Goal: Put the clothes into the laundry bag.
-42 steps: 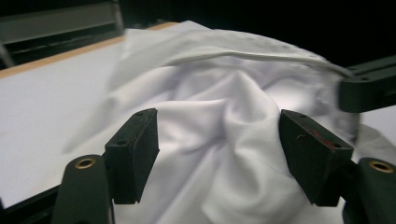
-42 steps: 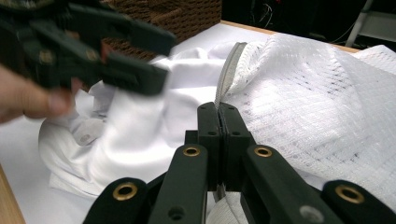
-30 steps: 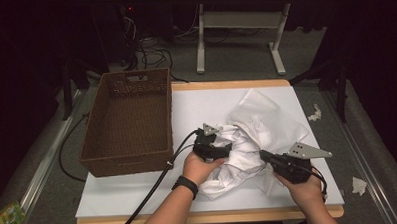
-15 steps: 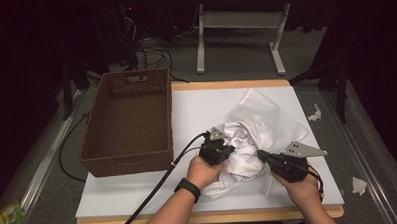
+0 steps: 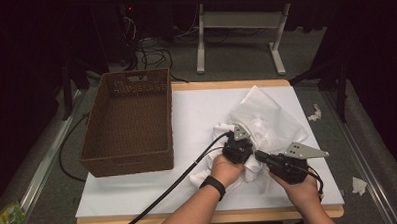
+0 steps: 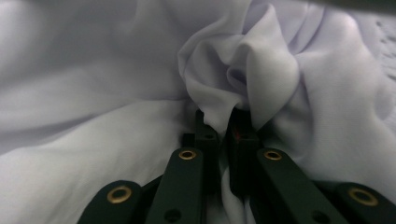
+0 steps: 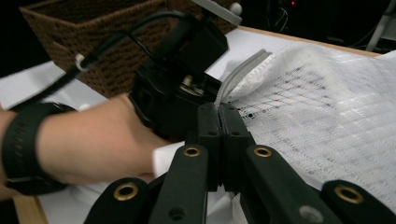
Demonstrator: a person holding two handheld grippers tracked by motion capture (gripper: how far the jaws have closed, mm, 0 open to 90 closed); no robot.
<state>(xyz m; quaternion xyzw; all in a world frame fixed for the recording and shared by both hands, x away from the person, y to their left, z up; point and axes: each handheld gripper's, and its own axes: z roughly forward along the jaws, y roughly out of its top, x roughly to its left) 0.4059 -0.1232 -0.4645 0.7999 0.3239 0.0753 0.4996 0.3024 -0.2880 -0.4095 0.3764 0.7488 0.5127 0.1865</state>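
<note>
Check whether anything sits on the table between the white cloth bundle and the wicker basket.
Nothing visible does. The white cloth, held by both the left tool and right tool, lies right of the wicker basket; the white table surface between them is bare.

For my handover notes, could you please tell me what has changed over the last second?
The left gripper slid right, from the crumpled white cloth's left edge into its folds, and its jaws have just been closing, pinching a fold. The right gripper stayed shut on the white mesh bag's edge; the brown wicker basket stayed put.
</note>
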